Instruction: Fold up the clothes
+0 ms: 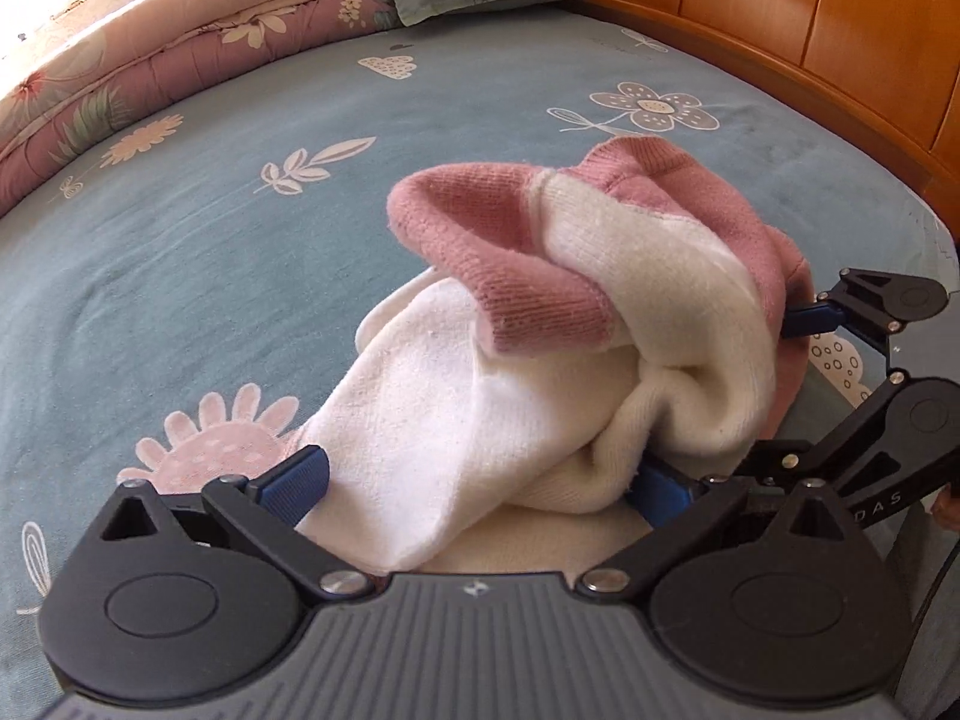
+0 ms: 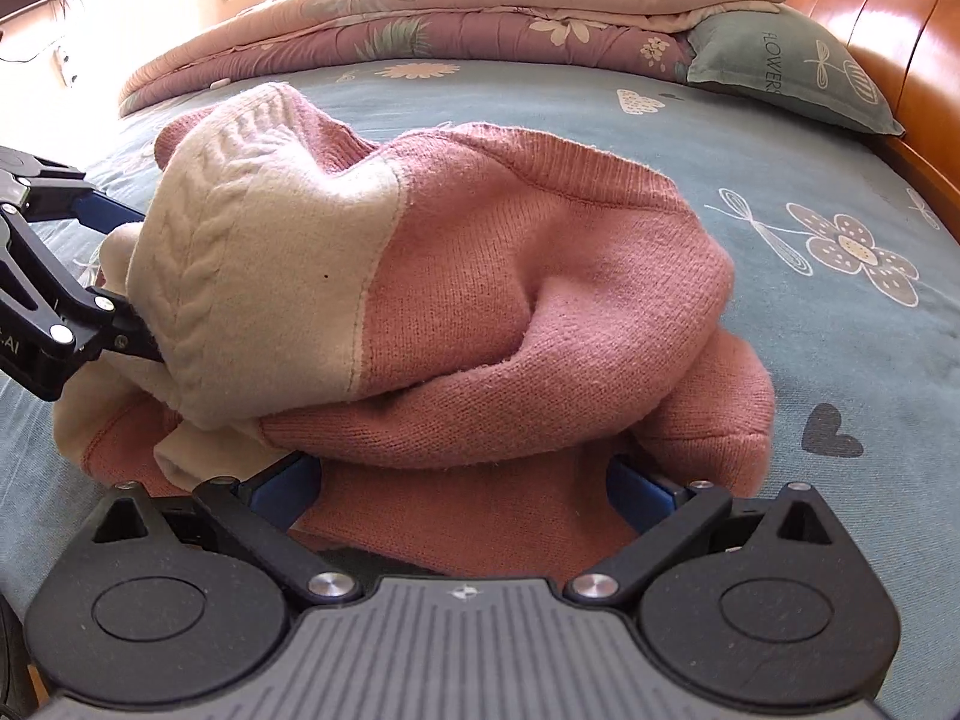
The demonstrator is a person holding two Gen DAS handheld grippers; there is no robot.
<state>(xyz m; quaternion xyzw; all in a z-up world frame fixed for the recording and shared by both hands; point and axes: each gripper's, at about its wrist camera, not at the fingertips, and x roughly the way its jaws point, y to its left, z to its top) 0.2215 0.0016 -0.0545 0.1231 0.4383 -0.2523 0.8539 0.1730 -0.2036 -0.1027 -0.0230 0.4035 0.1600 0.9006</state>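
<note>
The blue flowered bed (image 1: 180,276) carries a bunched pink-and-cream sweater (image 2: 480,276) near its middle. Both the left gripper (image 1: 480,483) and the right gripper (image 2: 462,489) stand spread around loose folds; closing there could pinch several layers and tangle the fold.

We are counting one pink and cream sweater (image 2: 540,312) lying bunched on one bed (image 2: 810,360). We are seeing two hand-held grippers: the left hand-held gripper (image 1: 480,480) and the right hand-held gripper (image 2: 462,483). We are also counting one folded quilt (image 2: 420,24), one pillow (image 2: 786,72) and one wooden headboard (image 1: 840,6).
</note>
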